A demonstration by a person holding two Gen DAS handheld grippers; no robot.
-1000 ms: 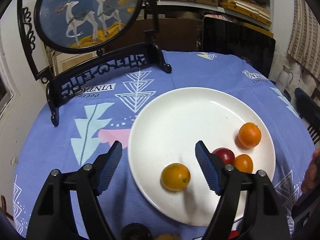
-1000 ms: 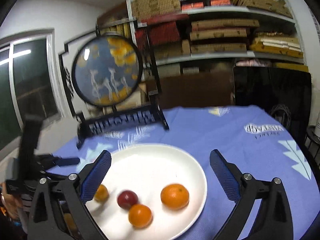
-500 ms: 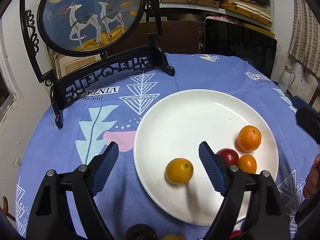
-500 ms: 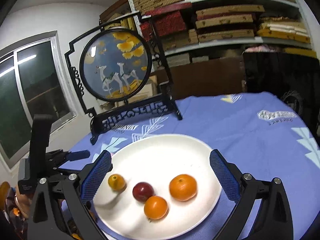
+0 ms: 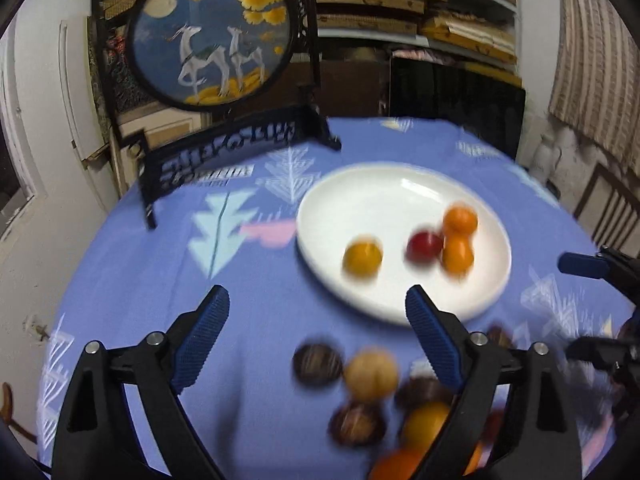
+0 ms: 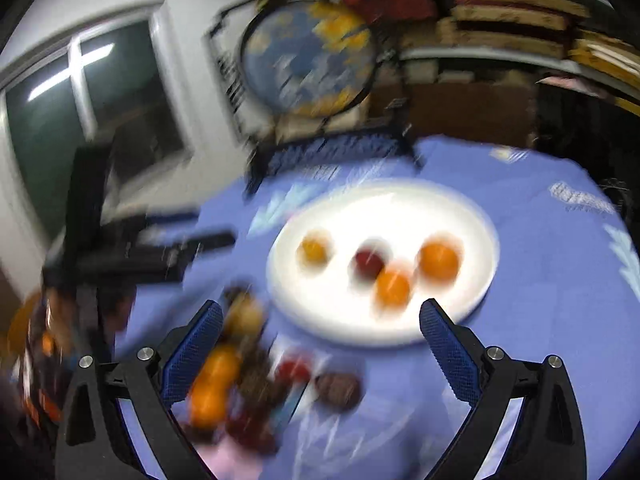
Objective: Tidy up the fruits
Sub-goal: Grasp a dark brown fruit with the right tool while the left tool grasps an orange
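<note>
A white plate [image 5: 384, 200] on the blue tablecloth holds a yellow-orange fruit [image 5: 362, 258], a red fruit [image 5: 424, 246] and two oranges [image 5: 460, 220]. The plate also shows in the right wrist view [image 6: 472, 216]. A pile of loose fruits lies on the cloth nearer me: dark brown ones [image 5: 318, 364], a yellow one [image 5: 372, 376] and oranges [image 6: 214, 384]. My left gripper [image 5: 316, 340] is open and empty above the pile's left edge. My right gripper [image 6: 320, 346] is open and empty above the pile and the plate's near rim. Both views are blurred by motion.
A round framed deer picture on a black stand [image 5: 212, 40] stands at the table's back left. Shelves of stacked boxes [image 5: 420, 8] and a dark panel [image 5: 456, 96] lie behind the table. A window [image 6: 88, 100] is on the left wall.
Both grippers have pulled back from the plate, so the plate sits farther off and the loose fruit pile has come into view. The left gripper released nothing visible; both stay open.
</note>
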